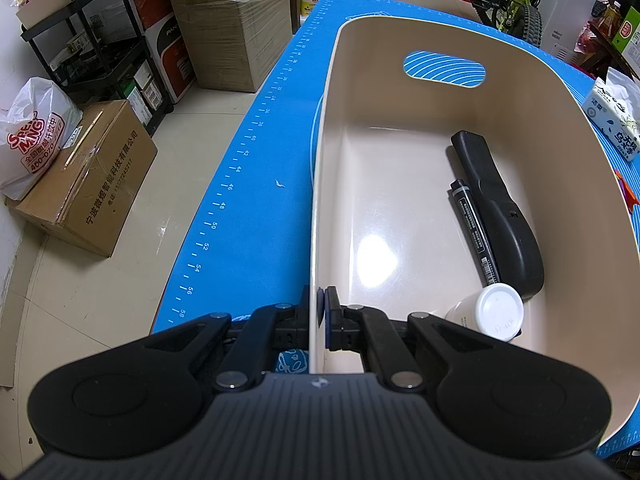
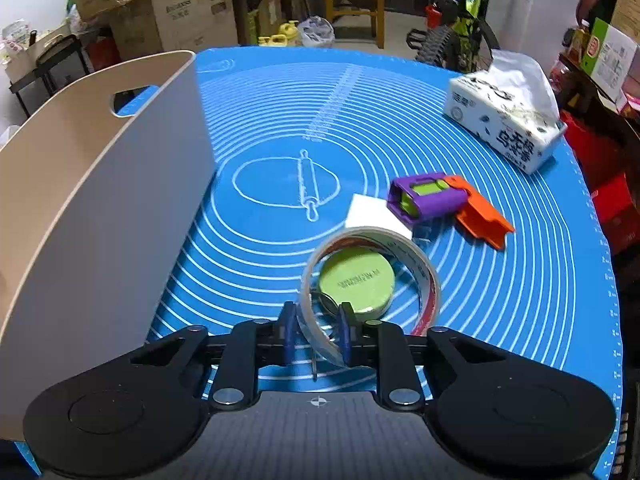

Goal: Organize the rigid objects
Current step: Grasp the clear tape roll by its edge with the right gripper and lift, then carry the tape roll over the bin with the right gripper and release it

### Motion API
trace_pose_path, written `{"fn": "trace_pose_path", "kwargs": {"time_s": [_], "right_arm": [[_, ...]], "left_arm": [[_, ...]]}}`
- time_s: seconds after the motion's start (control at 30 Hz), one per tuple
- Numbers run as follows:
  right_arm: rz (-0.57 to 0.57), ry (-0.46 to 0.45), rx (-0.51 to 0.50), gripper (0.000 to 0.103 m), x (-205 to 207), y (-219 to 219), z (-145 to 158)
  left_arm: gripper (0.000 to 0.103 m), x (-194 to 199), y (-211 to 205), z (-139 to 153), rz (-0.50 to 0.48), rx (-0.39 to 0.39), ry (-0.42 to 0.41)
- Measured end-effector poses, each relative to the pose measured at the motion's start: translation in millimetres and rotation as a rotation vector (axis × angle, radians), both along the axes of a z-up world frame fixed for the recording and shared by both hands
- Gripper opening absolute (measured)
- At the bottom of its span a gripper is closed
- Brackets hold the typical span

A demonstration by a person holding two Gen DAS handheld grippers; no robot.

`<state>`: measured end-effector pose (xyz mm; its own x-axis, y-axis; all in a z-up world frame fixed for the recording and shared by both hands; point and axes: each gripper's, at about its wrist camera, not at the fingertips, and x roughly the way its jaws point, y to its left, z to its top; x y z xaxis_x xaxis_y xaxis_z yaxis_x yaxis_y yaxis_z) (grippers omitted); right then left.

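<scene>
My left gripper (image 1: 323, 316) is shut on the near left wall of the beige bin (image 1: 400, 184). Inside the bin lie a black remote (image 1: 500, 212), a black marker (image 1: 474, 232) and a small white-capped bottle (image 1: 494, 312). In the right wrist view my right gripper (image 2: 316, 330) is shut on a roll of clear tape (image 2: 400, 248), held tilted above the blue mat (image 2: 260, 200). Seen through the roll, a green round tin (image 2: 358, 280) lies on the mat. A purple, green and orange plastic toy (image 2: 440, 200) and a white card (image 2: 372, 216) lie beyond. The bin (image 2: 100, 184) stands to the left.
A tissue pack (image 2: 508, 120) lies at the mat's far right; it also shows in the left wrist view (image 1: 614, 120). Cardboard boxes (image 1: 88, 184), a black rack (image 1: 100, 40), a chair (image 2: 352, 0) and a bicycle (image 2: 456, 36) stand on the floor around the table.
</scene>
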<state>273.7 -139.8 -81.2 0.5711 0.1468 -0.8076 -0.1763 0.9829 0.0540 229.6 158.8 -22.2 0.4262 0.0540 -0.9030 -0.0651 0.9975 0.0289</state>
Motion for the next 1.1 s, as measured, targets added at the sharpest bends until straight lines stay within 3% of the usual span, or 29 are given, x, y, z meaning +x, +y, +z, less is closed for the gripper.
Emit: {"fn": "trace_pose_path", "kwargs": {"time_s": [0.17,0.6,0.83,1.1], "right_arm": [[-0.019,-0.04,0.026,0.018,-3.6,-4.2,11.1],[-0.078,-0.231,0.06,0.018,-11.1,-10.0,72.5],[0.035,-0.35,0.103,0.018,-8.1,36.4,121.3],[0.182,-0.316,0.12,0.018,8.9,101.1,123.6]], "left_arm": [[0.006,-0.1,-0.1,-0.1,0.0,0.0,0.0],[0.006,0.1,-0.3,-0.3,0.001,0.0,0.0],[0.006,-0.1,-0.2,-0.3,0.0,0.001,0.0],[0.006,0.0,-0.4,-0.3,0.0,0.001,-0.001]]}}
